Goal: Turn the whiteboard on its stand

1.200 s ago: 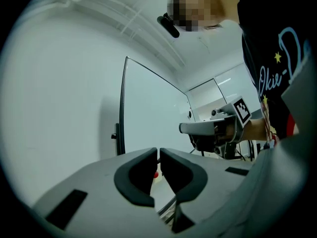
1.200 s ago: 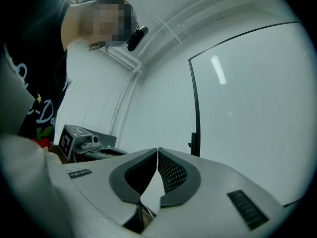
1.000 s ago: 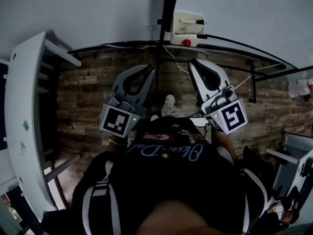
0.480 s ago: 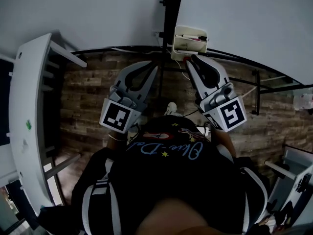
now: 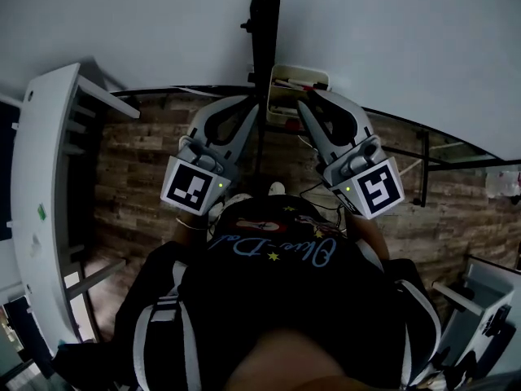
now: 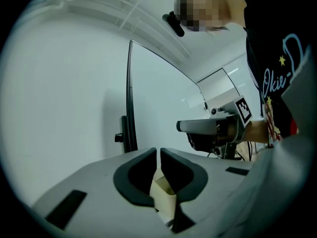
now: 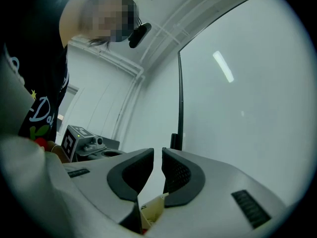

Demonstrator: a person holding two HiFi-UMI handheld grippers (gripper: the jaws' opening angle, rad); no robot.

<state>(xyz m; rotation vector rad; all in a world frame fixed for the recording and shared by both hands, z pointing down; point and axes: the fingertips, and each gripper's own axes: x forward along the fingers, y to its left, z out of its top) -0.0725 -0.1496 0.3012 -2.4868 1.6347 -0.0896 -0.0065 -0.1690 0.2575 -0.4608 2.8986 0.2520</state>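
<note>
The large white whiteboard (image 5: 391, 47) with its thin black frame stands upright in front of the person, filling the upper right of the head view. Its near side edge runs along the black upright post of the stand (image 5: 267, 23). In the left gripper view a small black knob (image 6: 119, 138) juts from that post. A cream open-topped tray (image 5: 286, 96) holding markers hangs low on the post, at the board's lower corner.

The left gripper (image 6: 158, 150) is held about level just left of the post. Its dark jaws are drawn together to a narrow slit with nothing between the tips. The right gripper (image 7: 162, 150) sits just right of the tray, tilted slightly upward towards the board's face. Its jaws are likewise closed to a thin slit and grip nothing. In each gripper view a bit of the cream tray shows through the hollow below the jaw tips; whether either gripper touches the tray cannot be told.

The two grippers are near each other, one either side of the tray. Behind them is the person's black shirt with pale script lettering (image 5: 277, 251). The brown wood-plank floor (image 5: 138, 177) lies below. A long white piece of furniture (image 5: 45, 202) stands well apart at the left.
</note>
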